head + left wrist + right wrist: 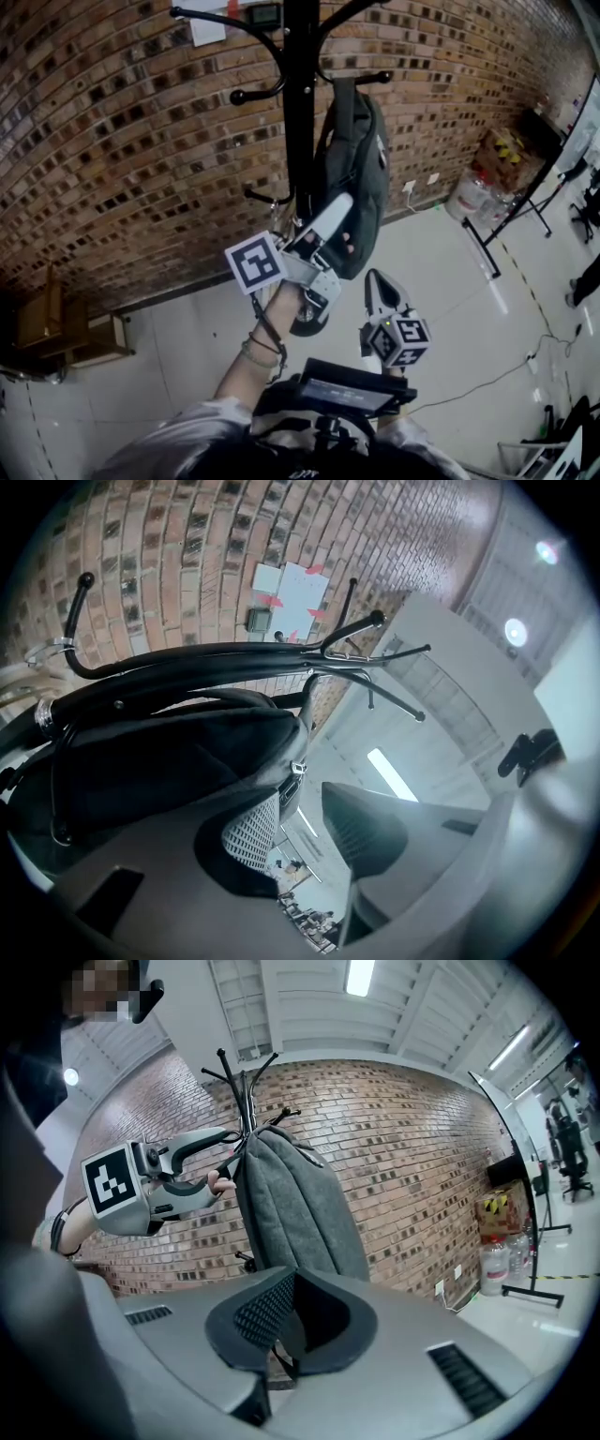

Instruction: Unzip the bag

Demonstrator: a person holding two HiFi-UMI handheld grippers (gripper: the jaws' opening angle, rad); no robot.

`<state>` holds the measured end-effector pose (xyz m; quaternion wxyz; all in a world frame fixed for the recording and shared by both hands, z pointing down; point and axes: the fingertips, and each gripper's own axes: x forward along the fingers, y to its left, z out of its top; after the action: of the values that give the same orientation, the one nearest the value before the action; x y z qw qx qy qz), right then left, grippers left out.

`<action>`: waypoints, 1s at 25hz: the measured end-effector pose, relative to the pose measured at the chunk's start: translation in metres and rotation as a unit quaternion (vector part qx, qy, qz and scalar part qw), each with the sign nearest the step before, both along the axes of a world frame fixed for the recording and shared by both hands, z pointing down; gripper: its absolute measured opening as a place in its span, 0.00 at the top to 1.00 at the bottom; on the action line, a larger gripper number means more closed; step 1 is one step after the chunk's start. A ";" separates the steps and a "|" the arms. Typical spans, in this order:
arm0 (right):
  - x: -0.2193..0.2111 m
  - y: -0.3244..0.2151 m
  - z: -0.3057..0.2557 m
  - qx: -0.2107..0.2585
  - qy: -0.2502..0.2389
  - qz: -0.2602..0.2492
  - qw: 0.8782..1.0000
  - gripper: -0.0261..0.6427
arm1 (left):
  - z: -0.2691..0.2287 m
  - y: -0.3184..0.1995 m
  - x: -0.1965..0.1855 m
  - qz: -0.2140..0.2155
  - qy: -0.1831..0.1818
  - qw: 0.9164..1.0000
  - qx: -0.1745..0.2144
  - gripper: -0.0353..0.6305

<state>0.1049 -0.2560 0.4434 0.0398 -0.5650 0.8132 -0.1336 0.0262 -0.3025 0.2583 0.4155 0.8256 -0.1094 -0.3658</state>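
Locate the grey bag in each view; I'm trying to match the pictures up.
Head view: the bag hangs at upper centre.
Left gripper view: the bag fills the left middle.
Right gripper view: the bag hangs at centre.
Shared landmark: the black coat rack it hangs on.

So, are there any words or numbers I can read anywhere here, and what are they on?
None can be read.
Paper sheets on the brick wall: too small and blurred to read.
Cardboard box: only yellow and black marks show, no legible print.
Marker cube: a black-and-white square pattern, no letters.
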 end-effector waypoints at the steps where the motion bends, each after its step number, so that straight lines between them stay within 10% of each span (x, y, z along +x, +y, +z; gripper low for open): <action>1: 0.000 -0.001 0.000 0.000 0.000 0.000 1.000 0.97 | 0.000 0.000 0.000 0.001 0.003 1.000 0.000 0.75; 25: -0.003 -0.008 0.011 -0.006 0.000 0.011 1.000 0.97 | 0.006 -0.003 0.004 -0.011 -0.036 0.999 0.023 0.93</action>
<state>0.1022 -0.2638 0.4546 0.0378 -0.5743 0.8060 -0.1384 0.0305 -0.3053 0.2647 0.3878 0.8464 -0.1253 -0.3429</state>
